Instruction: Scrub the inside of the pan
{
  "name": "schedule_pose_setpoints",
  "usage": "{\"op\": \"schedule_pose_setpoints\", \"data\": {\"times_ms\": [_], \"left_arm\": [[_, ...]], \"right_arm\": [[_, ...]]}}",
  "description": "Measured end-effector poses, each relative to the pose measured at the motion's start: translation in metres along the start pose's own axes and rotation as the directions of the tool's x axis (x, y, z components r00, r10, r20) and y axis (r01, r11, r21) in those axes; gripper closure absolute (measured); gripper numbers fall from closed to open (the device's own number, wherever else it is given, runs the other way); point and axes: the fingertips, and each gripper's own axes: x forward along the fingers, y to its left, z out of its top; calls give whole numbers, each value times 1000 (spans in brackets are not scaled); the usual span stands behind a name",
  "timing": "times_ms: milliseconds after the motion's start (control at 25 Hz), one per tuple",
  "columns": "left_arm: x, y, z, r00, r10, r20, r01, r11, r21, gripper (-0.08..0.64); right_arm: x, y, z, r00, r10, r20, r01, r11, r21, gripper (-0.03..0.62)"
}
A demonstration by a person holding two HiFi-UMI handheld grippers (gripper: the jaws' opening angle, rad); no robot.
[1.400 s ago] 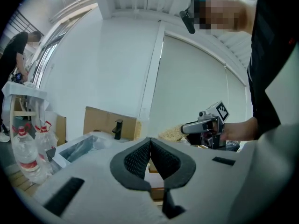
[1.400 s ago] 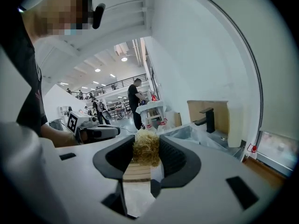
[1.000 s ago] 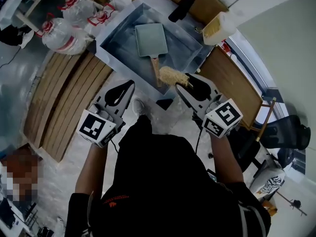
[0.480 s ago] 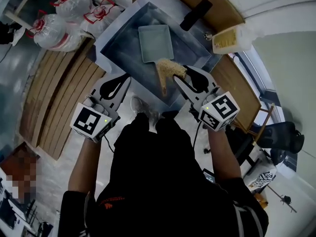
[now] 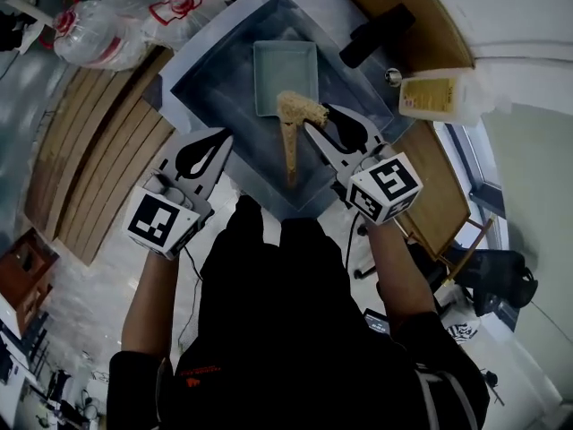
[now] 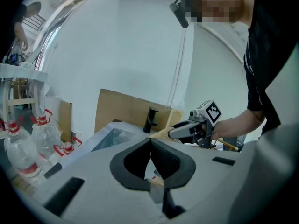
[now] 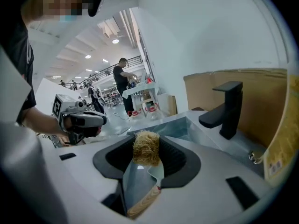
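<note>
The square pan lay flat on the floor of the sink, its wooden handle pointing back toward the person. The right gripper was clamped on a tan fibrous scrubber, held over the pan's near end where the handle joins; whether it touched could not be told. The left gripper hovered over the sink's near-left rim, jaws pressed together on nothing. The pan looked stiff and fairly light, likely to skate on the smooth basin under scrubbing, so the handle seemed the sound place for the free gripper to pin it. The scrubber looked soft and springy, apt to squash under pressure. A black faucet stood at the far right corner, a yellowish bottle near it on the counter, and water bottles well off to the left; none crowded the pan.
</note>
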Motion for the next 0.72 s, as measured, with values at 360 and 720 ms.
{"op": "schedule_pose_setpoints", "data": {"times_ms": [360,720], "left_arm": [[38,19,-28,997,69,-23,-70,996,-48,541],[60,33,-47,997,75,-24,-77,994,-79,541]], "right_arm": [[57,-48,-29,998,31,-52,-31,1000,-1,422],[107,-76,-55,995,34,-89,-35,999,-8,422]]}}
